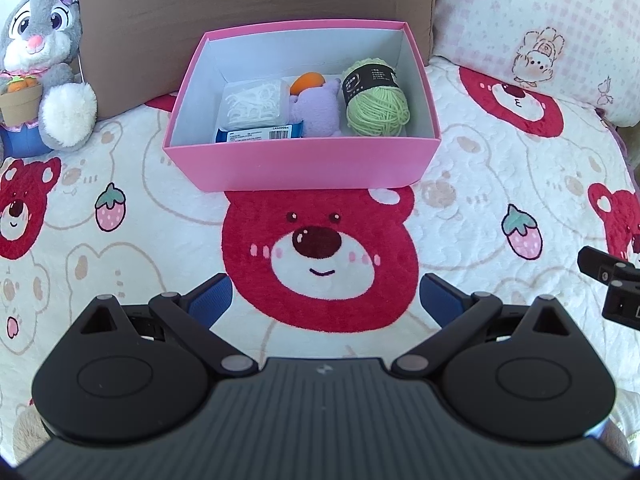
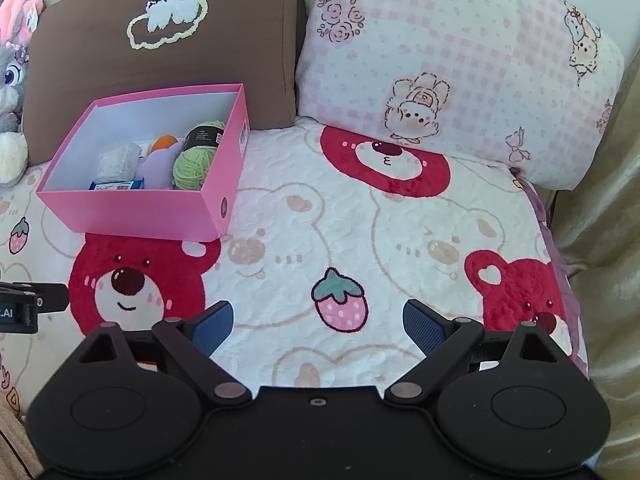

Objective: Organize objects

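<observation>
Blanket (image 2: 340, 216) with a bear print covers the seat, soft and yielding, so anything set on it will sink a little and may tip. Two cushions stand at the back, a brown one (image 2: 160, 52) and a pink checked one (image 2: 460, 60), and a plush rabbit (image 1: 44, 60) sits beside the brown cushion on the left.

A pink box (image 1: 304, 160) rests on the blanket, in front of the brown cushion, open at the top. It looks like thin card: light and stiff enough to lift, but the walls would buckle under a hard squeeze. A pinch on the rim of one wall is probably the best hold, or a push along the blanket from a side wall.

Inside the box, going down in size: a green yarn ball (image 1: 378, 108) at the right, soft and light, easy to pinch across its banded middle; a purple plush (image 1: 318, 114) in the centre, just as soft; a clear packet (image 1: 256, 106) of small white pieces at the left, likely slippery; a blue pack (image 1: 260, 134) below it against the front wall; and an orange thing (image 1: 307, 80) behind the plush, too hidden to name.

No loose item shows on the blanket, so the sorting looks done or nearly so.

The left gripper (image 1: 326, 298) hovers over the blanket short of the box, fingers spread wide and empty. The right gripper (image 2: 318, 320) hovers well to the right of the box, also spread and empty.
</observation>
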`<move>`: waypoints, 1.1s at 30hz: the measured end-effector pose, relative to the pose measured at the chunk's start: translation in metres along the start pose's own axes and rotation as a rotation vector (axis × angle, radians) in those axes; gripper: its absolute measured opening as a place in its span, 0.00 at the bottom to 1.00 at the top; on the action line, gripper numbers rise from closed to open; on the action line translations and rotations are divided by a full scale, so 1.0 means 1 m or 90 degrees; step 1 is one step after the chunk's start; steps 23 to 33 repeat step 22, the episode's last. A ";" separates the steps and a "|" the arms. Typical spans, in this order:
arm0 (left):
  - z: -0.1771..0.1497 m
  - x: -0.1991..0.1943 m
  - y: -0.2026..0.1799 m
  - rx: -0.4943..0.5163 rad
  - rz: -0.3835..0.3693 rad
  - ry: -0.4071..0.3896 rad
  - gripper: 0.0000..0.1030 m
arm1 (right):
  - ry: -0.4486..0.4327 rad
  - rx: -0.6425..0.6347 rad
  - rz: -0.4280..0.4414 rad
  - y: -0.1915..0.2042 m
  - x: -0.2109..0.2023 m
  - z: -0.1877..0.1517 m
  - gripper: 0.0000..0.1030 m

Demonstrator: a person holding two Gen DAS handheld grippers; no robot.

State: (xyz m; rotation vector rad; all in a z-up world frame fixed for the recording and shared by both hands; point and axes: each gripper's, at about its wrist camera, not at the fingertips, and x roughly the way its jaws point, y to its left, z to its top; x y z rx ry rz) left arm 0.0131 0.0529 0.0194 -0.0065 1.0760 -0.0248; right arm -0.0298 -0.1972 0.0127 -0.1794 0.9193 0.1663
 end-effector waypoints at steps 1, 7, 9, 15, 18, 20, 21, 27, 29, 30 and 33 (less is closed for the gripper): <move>0.000 0.000 0.000 0.001 0.000 0.000 0.99 | 0.000 0.001 0.000 -0.001 0.001 0.000 0.91; 0.000 0.000 -0.002 0.008 -0.002 -0.001 0.99 | 0.001 0.002 -0.002 -0.002 0.001 0.000 0.91; -0.001 0.000 -0.003 0.012 0.002 -0.001 0.99 | 0.001 0.002 -0.002 -0.002 0.001 0.000 0.91; 0.000 -0.001 -0.003 0.017 0.011 -0.003 0.99 | 0.001 0.001 -0.001 -0.002 0.001 0.000 0.91; 0.001 -0.001 -0.002 0.019 0.011 -0.003 0.99 | 0.001 0.001 -0.001 -0.003 0.001 0.000 0.91; 0.001 -0.001 -0.002 0.018 0.011 -0.003 0.99 | 0.001 0.002 -0.001 -0.003 0.001 0.000 0.91; 0.001 -0.001 -0.002 0.017 0.011 -0.002 0.99 | 0.001 0.003 -0.001 -0.005 0.001 0.000 0.91; 0.001 -0.001 -0.002 0.017 0.011 -0.002 0.99 | 0.000 0.003 -0.001 -0.005 0.001 0.001 0.91; 0.001 -0.001 -0.002 0.017 0.011 -0.002 0.99 | 0.000 0.003 -0.001 -0.005 0.001 0.001 0.91; 0.001 -0.001 -0.002 0.017 0.011 -0.002 0.99 | 0.000 0.003 -0.001 -0.005 0.001 0.001 0.91; 0.001 -0.001 -0.002 0.017 0.011 -0.002 0.99 | 0.000 0.003 -0.001 -0.005 0.001 0.001 0.91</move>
